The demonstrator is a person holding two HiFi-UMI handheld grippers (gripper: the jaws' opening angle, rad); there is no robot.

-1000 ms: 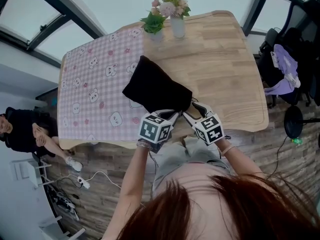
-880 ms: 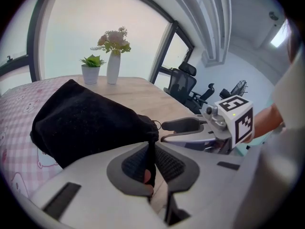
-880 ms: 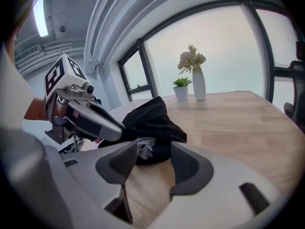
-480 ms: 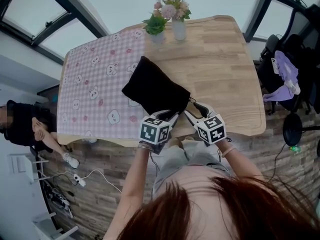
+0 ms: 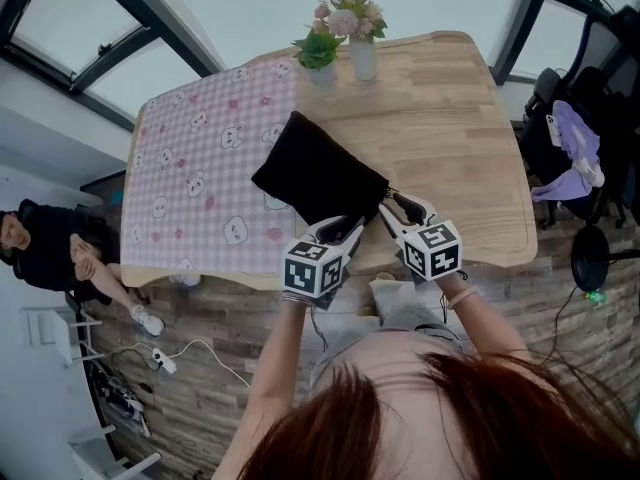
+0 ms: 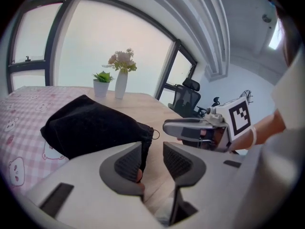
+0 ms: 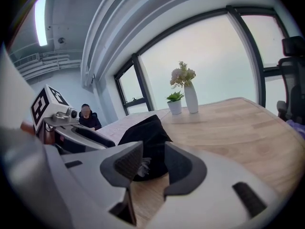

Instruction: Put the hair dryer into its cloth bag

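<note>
The black cloth bag (image 5: 320,178) lies bulging on the wooden table (image 5: 450,118), its gathered mouth toward me. The hair dryer itself is hidden. My left gripper (image 5: 345,230) is at the mouth's near corner. Its jaws have just been opening and stand open (image 6: 152,159), with the bag's edge (image 6: 90,128) behind the left pad and nothing pressed. My right gripper (image 5: 398,206) hovers at the mouth's right corner. Its jaws have been closing but a gap still shows (image 7: 153,163). The bag's end (image 7: 147,137) and a pale frayed bit sit in that gap.
A pink checked cloth (image 5: 200,168) covers the table's left half. A white vase of flowers (image 5: 362,53) and a small potted plant (image 5: 320,58) stand at the far edge. A person (image 5: 50,253) sits left of the table and an office chair (image 5: 570,138) stands right.
The left gripper's jaws have spread apart at the bag's mouth. The right gripper has lifted slightly and its jaws have narrowed. The bag has stayed where it was.
</note>
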